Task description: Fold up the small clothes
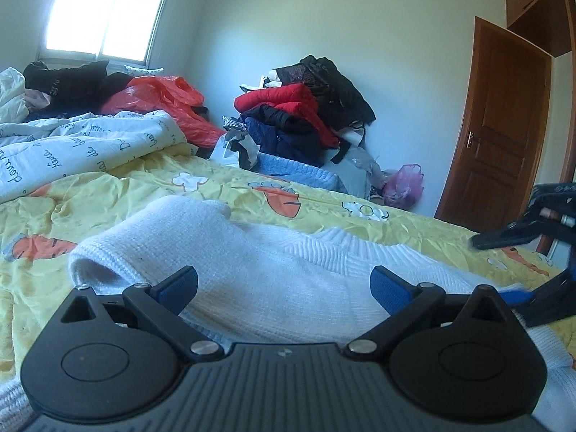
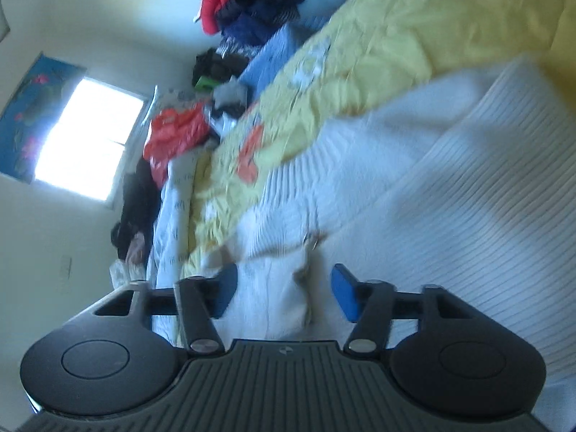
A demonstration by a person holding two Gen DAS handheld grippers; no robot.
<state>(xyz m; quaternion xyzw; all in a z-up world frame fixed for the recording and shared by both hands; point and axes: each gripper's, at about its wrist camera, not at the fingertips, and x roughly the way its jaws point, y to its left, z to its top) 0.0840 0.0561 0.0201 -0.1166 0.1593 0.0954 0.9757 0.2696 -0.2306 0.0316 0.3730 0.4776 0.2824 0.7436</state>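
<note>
A white knit sweater (image 1: 252, 270) lies spread on the yellow carrot-print bedsheet (image 1: 108, 198). My left gripper (image 1: 284, 288) hovers low over it, blue pads far apart and open, nothing between them. At the right edge of that view my right gripper (image 1: 496, 266) shows blurred over the sweater's far side. In the right wrist view, rolled sideways, the right gripper (image 2: 284, 293) is open over the sweater (image 2: 432, 198). A raised fold of white knit with a small tag (image 2: 311, 243) lies between its blue pads, and neither pad presses on it.
A white quilt with writing (image 1: 72, 147) is bunched at the left of the bed, with a red plastic bag (image 1: 169, 97) behind it. A heap of jackets (image 1: 306, 115) stands against the far wall. A brown door (image 1: 496, 126) is at the right.
</note>
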